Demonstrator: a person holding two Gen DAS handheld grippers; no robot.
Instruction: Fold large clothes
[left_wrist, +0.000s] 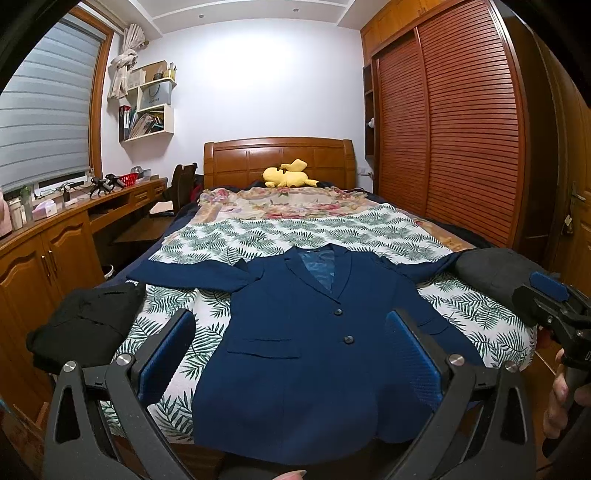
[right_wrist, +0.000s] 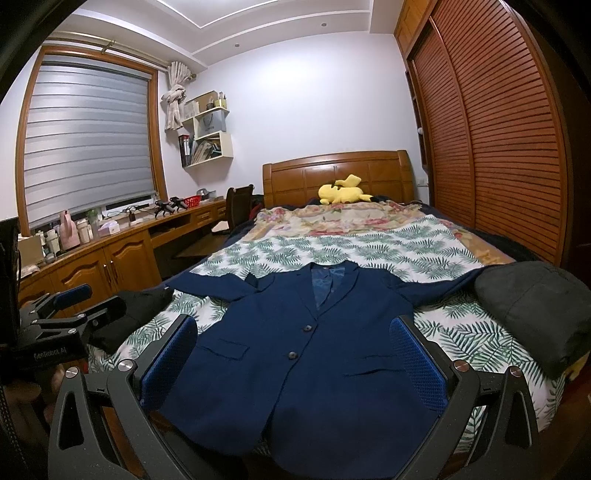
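Navy blazer (left_wrist: 306, 347): lies face up on the near end of the bed (left_wrist: 369, 236), on a leaf-print sheet (left_wrist: 295, 236). Collar points to the far end, hem hangs at the near edge. Both sleeves are spread out to left and right. Two dark buttons (left_wrist: 342, 325) run down the front, which looks closed; a flap pocket shows on each side.

Left gripper (left_wrist: 291, 350): held above the near hem of the blazer, fingers spread wide, blue pads (left_wrist: 166, 358) facing each other, nothing between them. Not touching the cloth as far as can be seen.

Right gripper (right_wrist: 295, 354): likewise above the near part of the blazer, fingers wide apart, empty. In the left wrist view it shows at the right edge with a hand (left_wrist: 565, 391) on its handle.

Black garment (left_wrist: 88, 325): bunched at the near left corner of the bed, beside the left sleeve end.

Dark grey bundle (right_wrist: 535, 310): on the right edge of the bed, over or touching the right sleeve end.

Floral spread (left_wrist: 280, 206): beyond the leaf-print sheet.

Yellow plush toy (left_wrist: 288, 173): far end, against the wooden headboard (left_wrist: 277, 155).

Louvred wardrobe doors (left_wrist: 461, 122): right wall. Wooden desk and cabinets (left_wrist: 55, 236): left wall, under a window blind (right_wrist: 88, 140).
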